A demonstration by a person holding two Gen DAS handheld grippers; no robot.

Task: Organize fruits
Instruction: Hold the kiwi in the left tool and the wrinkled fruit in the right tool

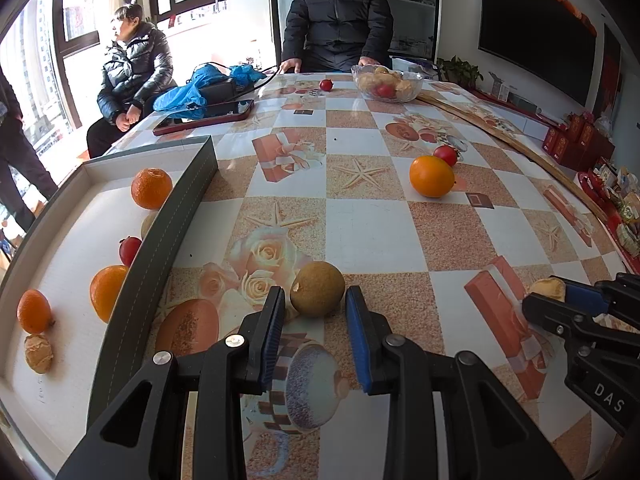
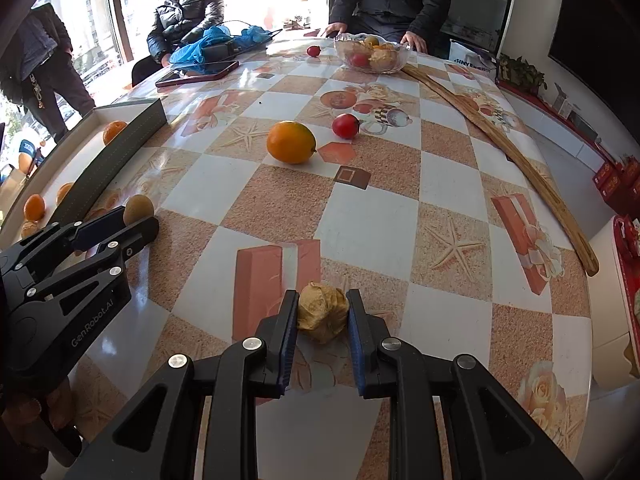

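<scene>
My left gripper (image 1: 315,300) is open, its pads on either side of a brown kiwi (image 1: 317,289) that rests on the table beside the box wall. My right gripper (image 2: 322,308) is shut on a wrinkled tan walnut (image 2: 322,312) low over the table. The right gripper also shows in the left wrist view (image 1: 560,296), and the left gripper in the right wrist view (image 2: 132,220). A grey box (image 1: 176,216) at the left holds oranges (image 1: 151,188), a red fruit (image 1: 129,250) and a walnut (image 1: 38,353). An orange (image 1: 431,176) and a red fruit (image 1: 445,155) lie loose mid-table.
A glass bowl (image 1: 412,94) of fruit stands at the far edge, with a red fruit (image 1: 326,85) beside it. A phone (image 1: 204,117) and blue bag (image 1: 188,94) lie far left. A long wooden stick (image 2: 496,136) runs along the right. Two people sit at the table.
</scene>
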